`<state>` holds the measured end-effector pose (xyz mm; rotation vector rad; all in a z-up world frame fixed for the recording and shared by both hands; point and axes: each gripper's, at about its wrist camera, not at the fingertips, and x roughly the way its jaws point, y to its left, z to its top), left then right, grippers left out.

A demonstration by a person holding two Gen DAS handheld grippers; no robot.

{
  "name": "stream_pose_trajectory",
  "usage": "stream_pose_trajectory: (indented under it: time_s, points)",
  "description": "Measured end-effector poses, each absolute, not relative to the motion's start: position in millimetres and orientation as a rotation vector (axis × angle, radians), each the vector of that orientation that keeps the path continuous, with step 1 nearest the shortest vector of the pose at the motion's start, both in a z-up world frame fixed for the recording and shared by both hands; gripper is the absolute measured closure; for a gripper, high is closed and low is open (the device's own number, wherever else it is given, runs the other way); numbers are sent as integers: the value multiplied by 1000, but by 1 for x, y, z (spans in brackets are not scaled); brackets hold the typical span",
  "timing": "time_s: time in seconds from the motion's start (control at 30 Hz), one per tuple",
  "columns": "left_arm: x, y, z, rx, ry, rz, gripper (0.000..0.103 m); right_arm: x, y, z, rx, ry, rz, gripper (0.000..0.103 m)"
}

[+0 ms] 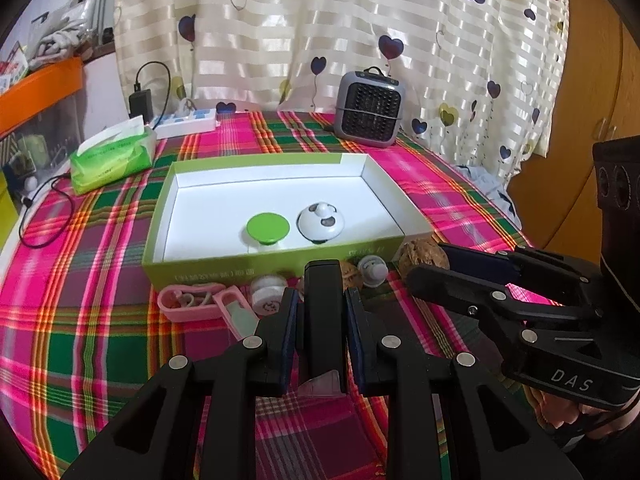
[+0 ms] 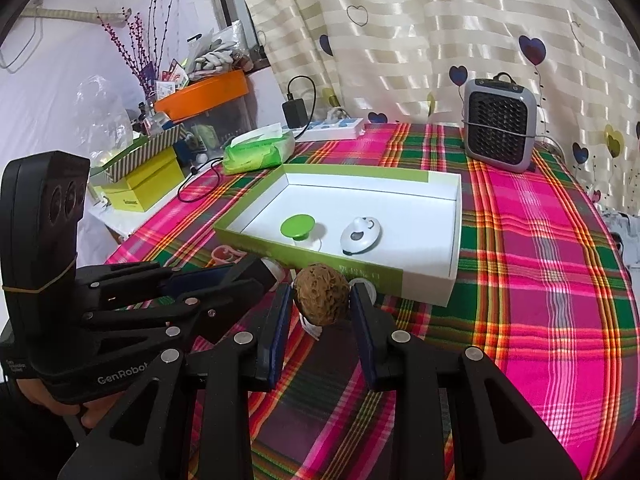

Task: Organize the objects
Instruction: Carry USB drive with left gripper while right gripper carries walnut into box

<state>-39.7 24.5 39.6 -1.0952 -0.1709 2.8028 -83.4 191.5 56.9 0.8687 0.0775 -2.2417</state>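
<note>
An open green-and-white box (image 1: 192, 268) (image 2: 440, 292) lies on the plaid table and holds a green-capped knob (image 1: 267, 227) (image 2: 298, 227) and a white spotted lid (image 1: 320, 223) (image 2: 360, 236). My left gripper (image 1: 320, 300) is shut on a black rectangular block (image 1: 322, 320) just before the box's near wall. My right gripper (image 2: 322, 300) (image 1: 430, 262) is shut on a brown walnut (image 2: 322, 300) (image 1: 424, 258) by the box's near right corner. A pink case (image 1: 188, 302), a small white jar (image 1: 267, 294), a white cap (image 1: 372, 270) and another walnut (image 1: 352, 276) lie by the box front.
A grey mini heater (image 1: 370, 110) (image 2: 500, 124) stands at the table's back. A green tissue pack (image 1: 112, 158) (image 2: 260, 152), a power strip (image 1: 186, 122) with a black charger and cables sit back left. Cluttered boxes (image 2: 140, 184) stand beyond the left edge.
</note>
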Motion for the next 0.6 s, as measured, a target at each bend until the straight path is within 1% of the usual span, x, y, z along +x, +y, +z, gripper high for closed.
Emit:
stream_pose_trajectory:
  time_s: [0.6]
  points:
    - [-56,21,51,-1075,-119,2837,82,-94,181,69,838,135,-2247,72]
